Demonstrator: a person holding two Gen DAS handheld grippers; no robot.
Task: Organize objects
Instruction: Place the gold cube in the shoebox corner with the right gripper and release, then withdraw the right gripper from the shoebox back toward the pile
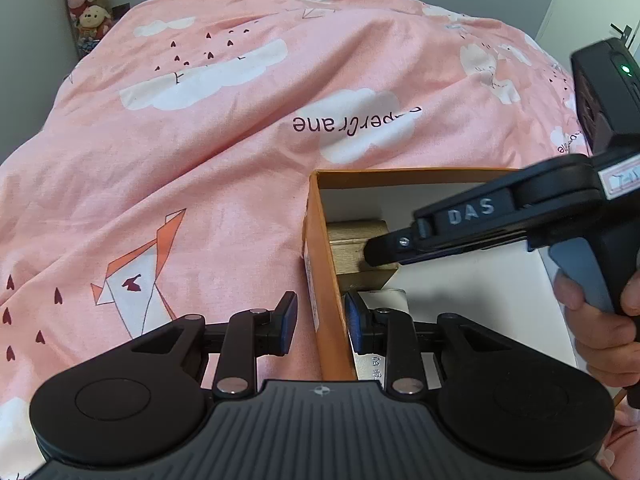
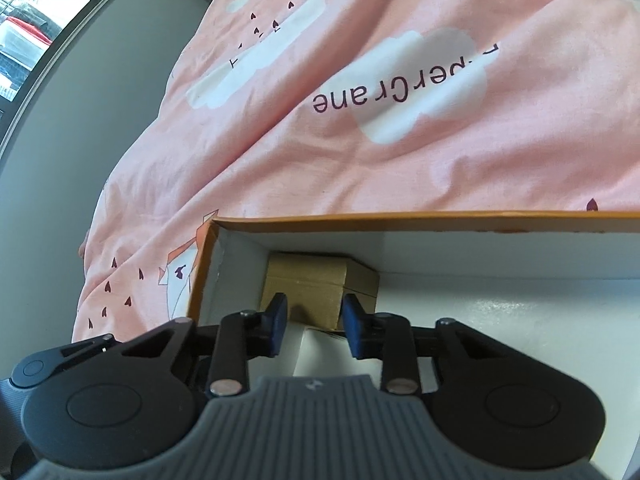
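An orange cardboard box (image 1: 400, 174) with a white inside lies open on the pink bedding. In its far left corner stands a small wooden block (image 1: 356, 232), with a white packet (image 1: 390, 300) in front of it. My left gripper (image 1: 320, 320) straddles the box's left wall, one pad outside and one inside, shut on that wall. My right gripper (image 1: 380, 248), held by a hand (image 1: 600, 320), reaches in from the right with its tips over the block. In the right wrist view its jaws (image 2: 316, 322) stand apart in front of the wooden block (image 2: 308, 276) and above the white packet (image 2: 328, 348), pinching nothing.
Pink bedding (image 1: 240, 160) with cloud prints covers the bed around the box (image 2: 400, 218). Plush toys (image 1: 86, 4) are stacked in the far left corner by the grey wall. A window (image 2: 32, 28) is on the left and a door (image 1: 592, 0) on the far right.
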